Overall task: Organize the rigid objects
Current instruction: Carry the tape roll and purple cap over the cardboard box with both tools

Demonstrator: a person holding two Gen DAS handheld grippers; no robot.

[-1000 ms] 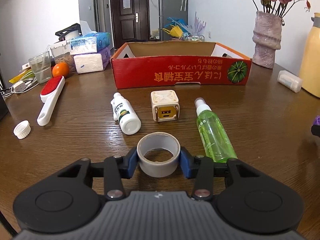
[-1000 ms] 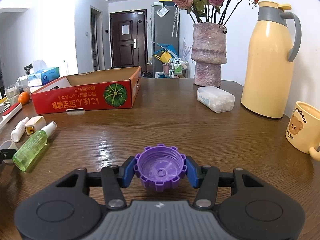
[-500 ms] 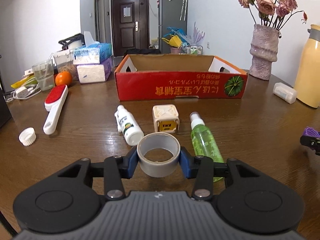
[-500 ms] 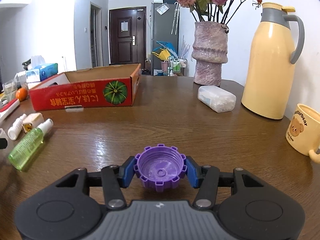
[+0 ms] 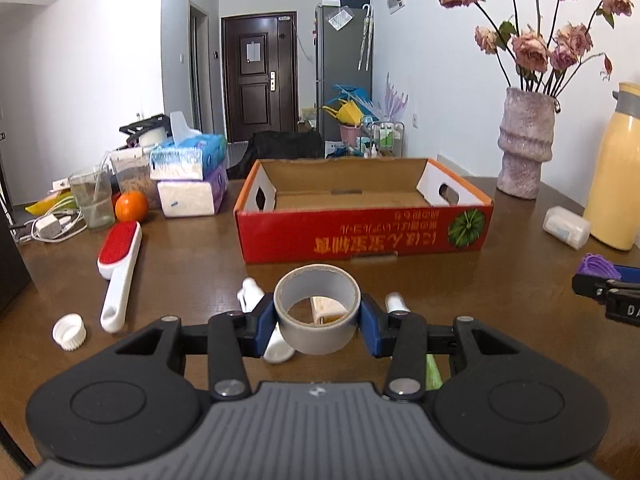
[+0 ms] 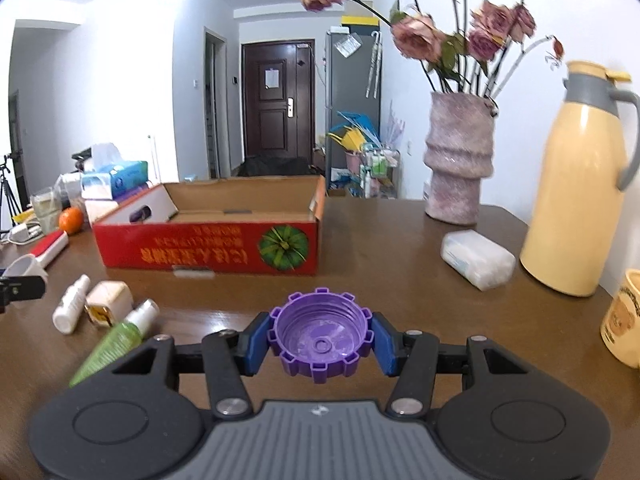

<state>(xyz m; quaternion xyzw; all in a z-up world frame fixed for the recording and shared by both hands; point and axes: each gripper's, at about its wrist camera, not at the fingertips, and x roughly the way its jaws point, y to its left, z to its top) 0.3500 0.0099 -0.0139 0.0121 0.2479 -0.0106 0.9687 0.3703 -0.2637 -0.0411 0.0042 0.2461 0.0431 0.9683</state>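
My left gripper (image 5: pixel 317 320) is shut on a grey tape roll (image 5: pixel 308 332) and holds it above the table, in front of the open red cardboard box (image 5: pixel 360 236). My right gripper (image 6: pixel 320 338) is shut on a purple toothed cap (image 6: pixel 320 356), also lifted, to the right of the box (image 6: pixel 208 248). A white bottle (image 6: pixel 72 308), a cream cube (image 6: pixel 110 300) and a green spray bottle (image 6: pixel 116 338) lie on the table before the box; the tape partly hides them in the left wrist view. The right gripper shows at the left view's right edge (image 5: pixel 600 280).
A red lint brush (image 5: pixel 118 264), a white cap (image 5: pixel 69 331), an orange (image 5: pixel 131 206), a glass (image 5: pixel 92 200) and tissue packs (image 5: pixel 188 184) sit left. A vase (image 6: pixel 458 160), a yellow thermos (image 6: pixel 580 208), a white pack (image 6: pixel 478 258) and a mug (image 6: pixel 624 320) stand right.
Both grippers have risen and moved forward toward the box with their objects held. The box now looks closer and its inside shows.
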